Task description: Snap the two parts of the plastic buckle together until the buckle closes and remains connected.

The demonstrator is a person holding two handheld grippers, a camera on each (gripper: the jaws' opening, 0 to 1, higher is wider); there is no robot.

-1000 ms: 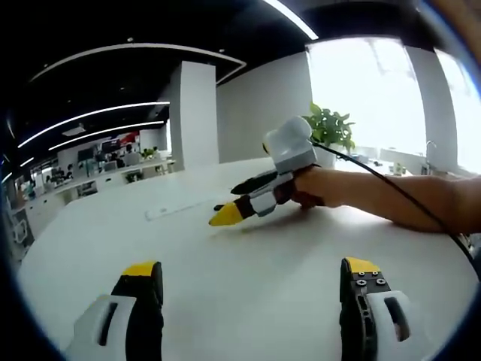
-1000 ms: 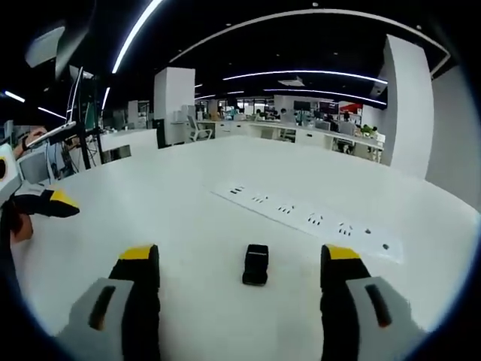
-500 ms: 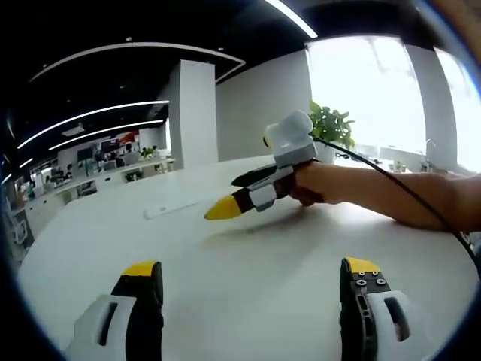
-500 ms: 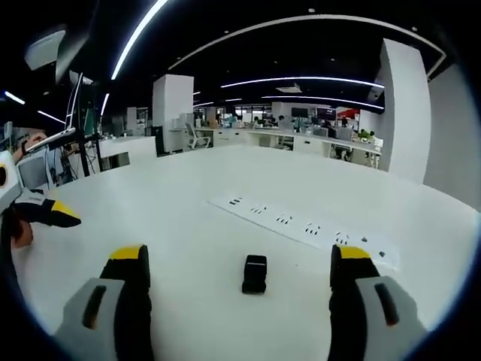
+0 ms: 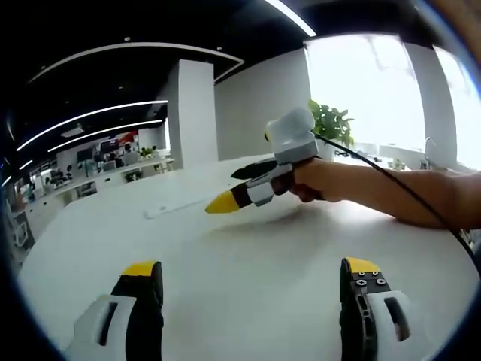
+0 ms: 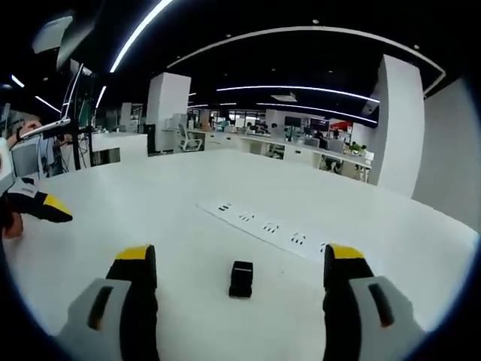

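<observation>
The white table (image 6: 173, 188) lies bare around the black buckle (image 6: 240, 279), which sits between the open jaws of the right gripper (image 6: 239, 259). Beyond it, a flush socket strip (image 6: 263, 226) appears flat and unobstructing. The left gripper (image 5: 252, 267) faces bare tabletop; the right gripper hangs above that surface, ahead of it.

One black buckle (image 6: 240, 279) between the right jaws, one power strip (image 6: 264, 227) past it, one plant (image 5: 331, 126).

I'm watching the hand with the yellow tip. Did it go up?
Yes. In the left gripper view the right hand-held gripper has lifted off the table, its yellow tip now level with the white strip.
</observation>
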